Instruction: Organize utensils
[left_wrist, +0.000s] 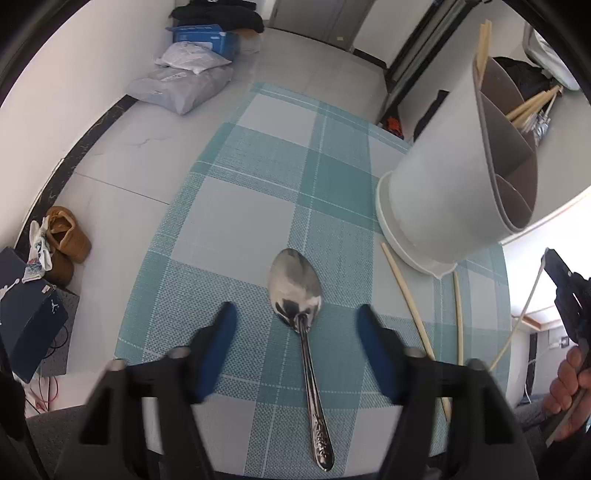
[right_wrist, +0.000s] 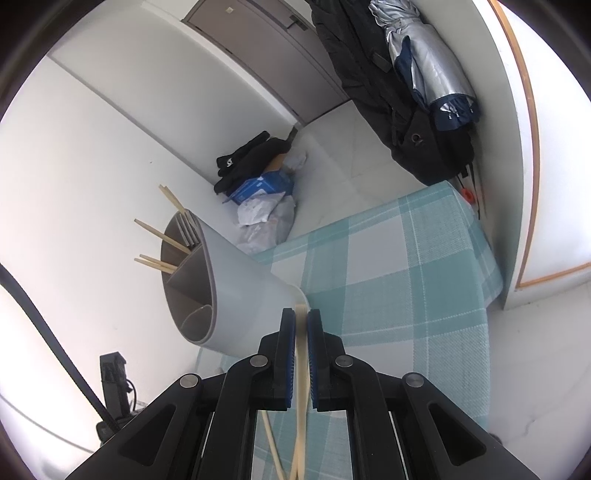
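A steel spoon (left_wrist: 301, 295) lies on the teal checked placemat (left_wrist: 258, 206), bowl away from me. My left gripper (left_wrist: 297, 314) is open, its blue pads either side of the spoon's neck. A grey divided utensil holder (left_wrist: 454, 184) stands at the right with chopsticks (left_wrist: 528, 105) and forks in it. Two loose chopsticks (left_wrist: 410, 306) lie beside its base. My right gripper (right_wrist: 301, 317) is shut on a chopstick (right_wrist: 301, 369), held beside the holder (right_wrist: 229, 295). The right gripper also shows at the left wrist view's right edge (left_wrist: 565, 291).
The table stands above a tiled floor with bags (left_wrist: 184, 85), a blue box (left_wrist: 203, 35), brown shoes (left_wrist: 66, 240) and a shoe box (left_wrist: 26, 314). Dark coats and a silver umbrella (right_wrist: 424, 74) hang at the wall beyond the table's far edge.
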